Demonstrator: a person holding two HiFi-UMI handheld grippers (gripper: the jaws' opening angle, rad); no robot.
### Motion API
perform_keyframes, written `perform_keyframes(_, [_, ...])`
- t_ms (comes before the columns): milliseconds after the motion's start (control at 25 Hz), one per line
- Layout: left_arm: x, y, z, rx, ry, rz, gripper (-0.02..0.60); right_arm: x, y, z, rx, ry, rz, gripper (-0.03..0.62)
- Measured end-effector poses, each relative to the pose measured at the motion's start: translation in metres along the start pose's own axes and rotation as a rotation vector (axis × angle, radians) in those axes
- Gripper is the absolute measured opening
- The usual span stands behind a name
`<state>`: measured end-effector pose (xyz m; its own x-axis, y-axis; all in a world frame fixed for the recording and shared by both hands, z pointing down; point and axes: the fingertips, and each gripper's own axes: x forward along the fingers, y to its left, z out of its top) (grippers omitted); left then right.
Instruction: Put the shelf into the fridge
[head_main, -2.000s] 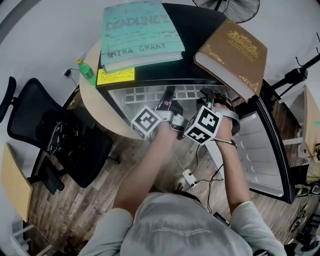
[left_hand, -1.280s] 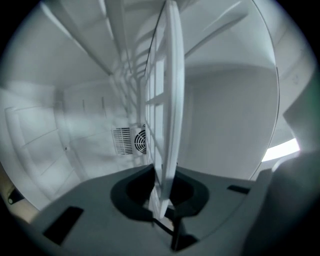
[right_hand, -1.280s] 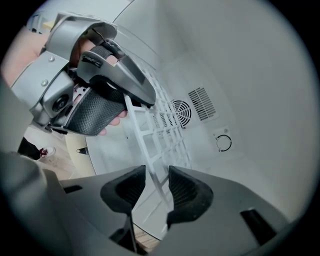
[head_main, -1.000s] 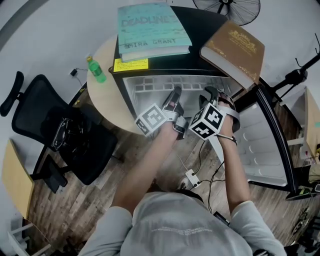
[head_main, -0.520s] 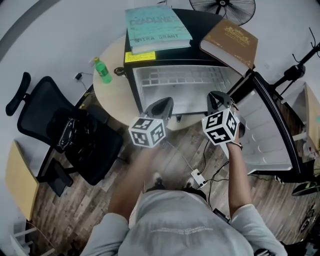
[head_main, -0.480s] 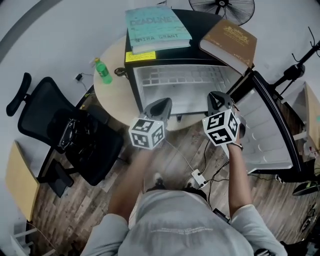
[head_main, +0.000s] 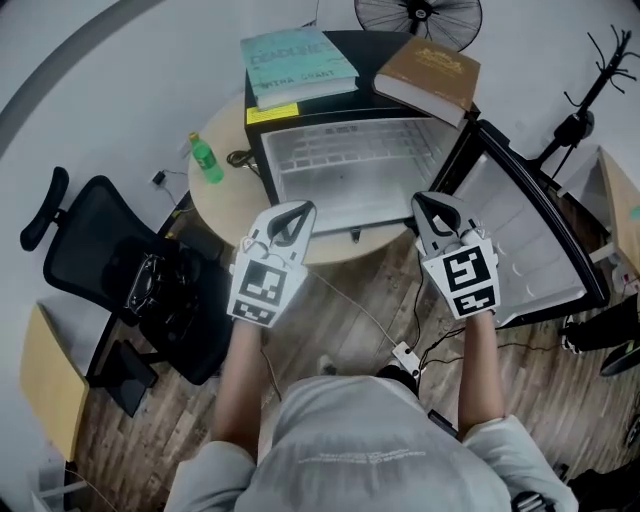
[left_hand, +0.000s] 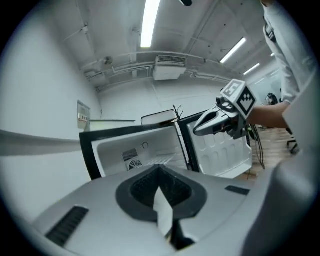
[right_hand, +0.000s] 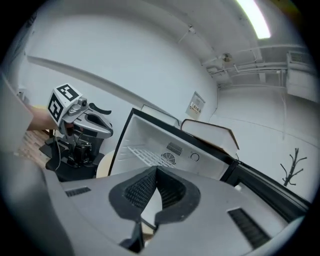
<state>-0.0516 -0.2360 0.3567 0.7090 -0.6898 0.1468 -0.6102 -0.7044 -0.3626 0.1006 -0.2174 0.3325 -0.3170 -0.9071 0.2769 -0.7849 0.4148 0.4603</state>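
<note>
Inside open fridge the shelf lies flat, looks seated. Left gripper & right gripper hang out front, both pinched closed, empty; right's jaws just closed on nothing. Prob. done: back off straight, don't clip door.

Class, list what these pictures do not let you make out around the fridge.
Brown book title: too small, head view.
Fan: cut off by top edge, head view.
Fridge floor: hidden behind left claw, left gripper view.
</note>
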Motion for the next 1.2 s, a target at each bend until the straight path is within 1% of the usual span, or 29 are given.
perform_keyframes(200, [-0.029, -0.010, 0.026, 0.057, -0.037, -0.038, 0.017, -0.027, 0.008, 0.017, -0.005, -0.057, 0.004, 0.015])
perform_keyframes(400, [-0.046, -0.004, 0.044, 0.096, -0.067, -0.002, 0.017, -0.039, 0.015, 0.026, -0.013, -0.077, 0.006, 0.015])
perform_keyframes(720, [-0.044, -0.003, 0.047, 0.114, -0.046, 0.004, 0.017, -0.038, 0.014, 0.023, -0.012, -0.063, 0.004, 0.014])
perform_keyframes(1200, [-0.035, -0.007, 0.041, 0.100, -0.037, -0.005, 0.017, -0.036, 0.010, 0.006, 0.016, -0.032, -0.014, 0.014])
